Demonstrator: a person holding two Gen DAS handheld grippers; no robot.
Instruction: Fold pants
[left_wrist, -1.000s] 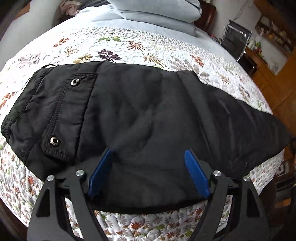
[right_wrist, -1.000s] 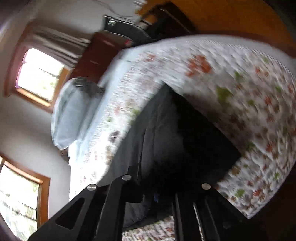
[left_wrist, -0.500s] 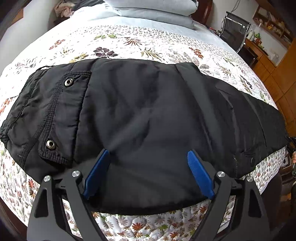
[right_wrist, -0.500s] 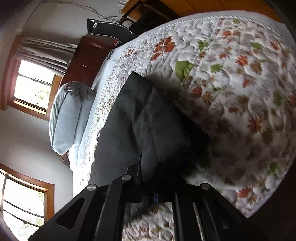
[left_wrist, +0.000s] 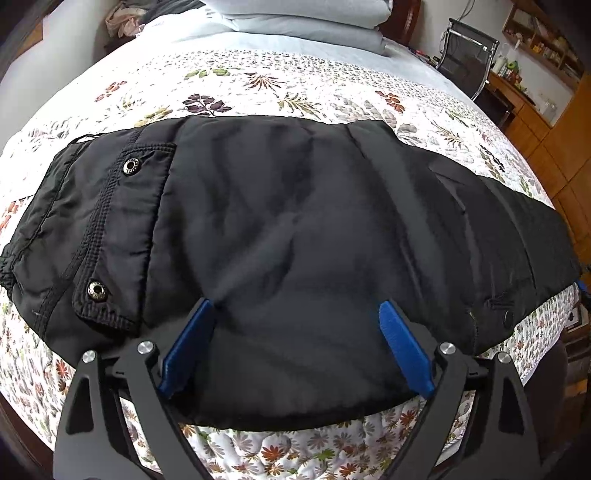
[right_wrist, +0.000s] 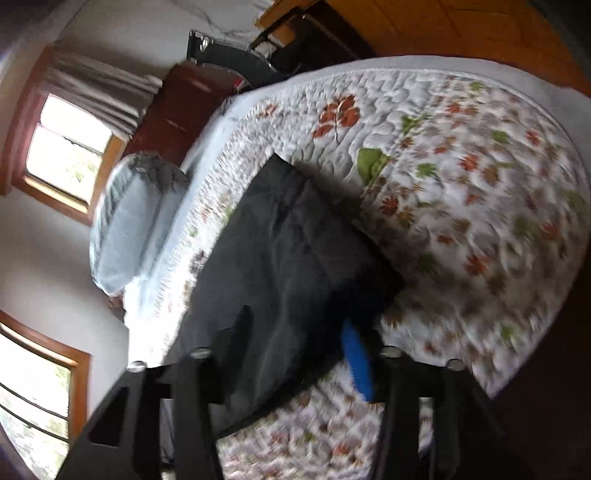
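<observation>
Black pants (left_wrist: 295, 221) lie flat on the bed (left_wrist: 258, 81); left claw (left_wrist: 295, 314) and right claw (right_wrist: 295, 325) gape wide. Next: pinching an end for the cross-fold.

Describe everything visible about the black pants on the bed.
The black padded pants lie flat across the floral quilted bedspread, apparently already folded lengthwise. The fabric looks like smooth, slightly shiny nylon with soft wrinkles. At the left end is a gathered elastic waistband and a stitched pocket flap with two metal snaps. The left gripper is over the near edge with its blue-padded jaws wide apart; the right gripper, blurred, is at the leg end.
</observation>
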